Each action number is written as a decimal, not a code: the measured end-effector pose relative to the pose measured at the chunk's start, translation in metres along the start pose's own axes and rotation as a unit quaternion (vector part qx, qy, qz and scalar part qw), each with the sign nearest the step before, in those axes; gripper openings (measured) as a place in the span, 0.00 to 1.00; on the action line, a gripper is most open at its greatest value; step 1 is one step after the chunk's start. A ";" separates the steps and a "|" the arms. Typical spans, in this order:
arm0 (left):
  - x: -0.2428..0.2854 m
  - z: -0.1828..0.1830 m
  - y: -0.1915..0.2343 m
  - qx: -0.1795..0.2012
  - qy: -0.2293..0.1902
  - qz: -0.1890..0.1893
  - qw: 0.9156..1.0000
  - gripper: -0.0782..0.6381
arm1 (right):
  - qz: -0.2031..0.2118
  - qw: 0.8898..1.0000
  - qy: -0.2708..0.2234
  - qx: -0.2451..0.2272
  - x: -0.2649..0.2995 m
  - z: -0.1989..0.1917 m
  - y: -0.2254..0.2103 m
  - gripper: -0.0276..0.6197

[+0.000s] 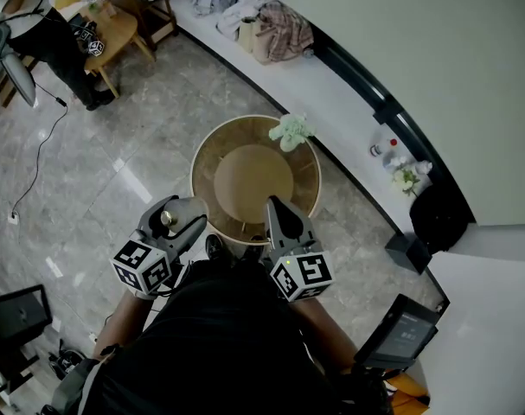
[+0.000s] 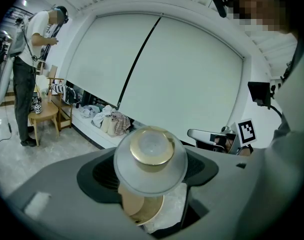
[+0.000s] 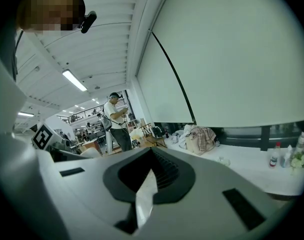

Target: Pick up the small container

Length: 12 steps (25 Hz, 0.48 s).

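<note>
The small container, a clear round jar with a gold cap, sits clamped between the jaws of my left gripper, held up in the air. In the head view the container shows as a gold spot in the left gripper, just left of the round wooden table. My right gripper hovers over the table's near rim. In the right gripper view the right gripper is shut with nothing in it, only a thin slit between the jaws.
A pale green plush toy lies on the table's far rim. A white ledge along the window carries clothes, a bag and bottles. A wooden stool and a standing person are far left.
</note>
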<state>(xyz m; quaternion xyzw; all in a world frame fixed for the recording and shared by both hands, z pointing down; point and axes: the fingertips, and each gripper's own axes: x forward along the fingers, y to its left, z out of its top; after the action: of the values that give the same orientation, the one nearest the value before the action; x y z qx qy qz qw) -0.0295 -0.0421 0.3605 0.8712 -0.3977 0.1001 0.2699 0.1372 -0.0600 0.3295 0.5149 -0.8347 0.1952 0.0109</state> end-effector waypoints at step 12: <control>0.000 0.000 0.000 0.002 -0.001 0.000 1.000 0.58 | 0.005 1.000 0.001 0.003 0.000 -0.003 0.001 0.05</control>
<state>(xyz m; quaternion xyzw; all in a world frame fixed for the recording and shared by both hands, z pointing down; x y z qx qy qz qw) -0.0300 -0.0420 0.3607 0.8717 -0.3981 0.1004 0.2674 0.1362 -0.0590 0.3318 0.5103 -0.8367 0.1985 0.0093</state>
